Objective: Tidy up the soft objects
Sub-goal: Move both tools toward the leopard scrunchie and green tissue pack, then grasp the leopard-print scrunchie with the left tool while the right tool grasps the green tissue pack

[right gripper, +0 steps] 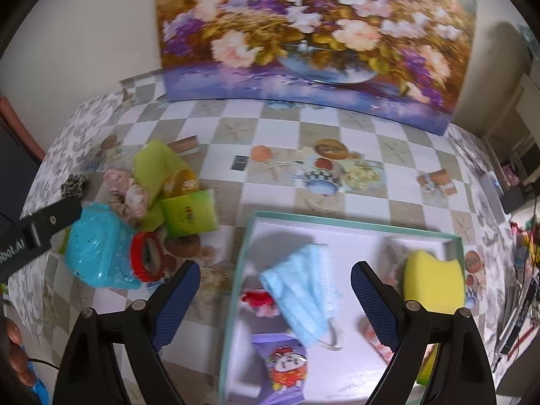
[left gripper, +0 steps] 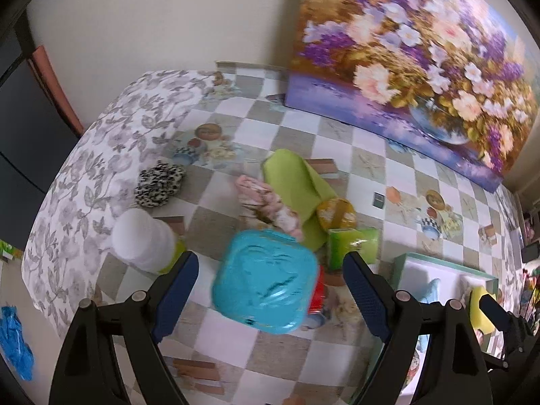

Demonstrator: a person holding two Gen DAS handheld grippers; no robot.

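Note:
My left gripper (left gripper: 270, 270) is open and empty above a turquoise plastic container (left gripper: 265, 281). Beyond it lie a pink cloth bundle (left gripper: 266, 202), a green cloth (left gripper: 293, 179) and a black-and-white fuzzy item (left gripper: 160, 182). My right gripper (right gripper: 275, 278) is open and empty over a white tray with a teal rim (right gripper: 354, 226). In the tray lie a blue face mask (right gripper: 300, 293), a yellow sponge (right gripper: 433, 280), a small red item (right gripper: 258, 298) and a purple printed packet (right gripper: 283, 364). The tray (left gripper: 438, 266) also shows at the right of the left wrist view.
A checkered tablecloth (right gripper: 270, 118) covers the table. A flower painting (right gripper: 314, 33) leans on the back wall. A white bottle (left gripper: 141, 239), a green packet (left gripper: 352, 244), a round yellow tin (left gripper: 335, 214) and a red tape roll (right gripper: 145, 256) crowd the pile.

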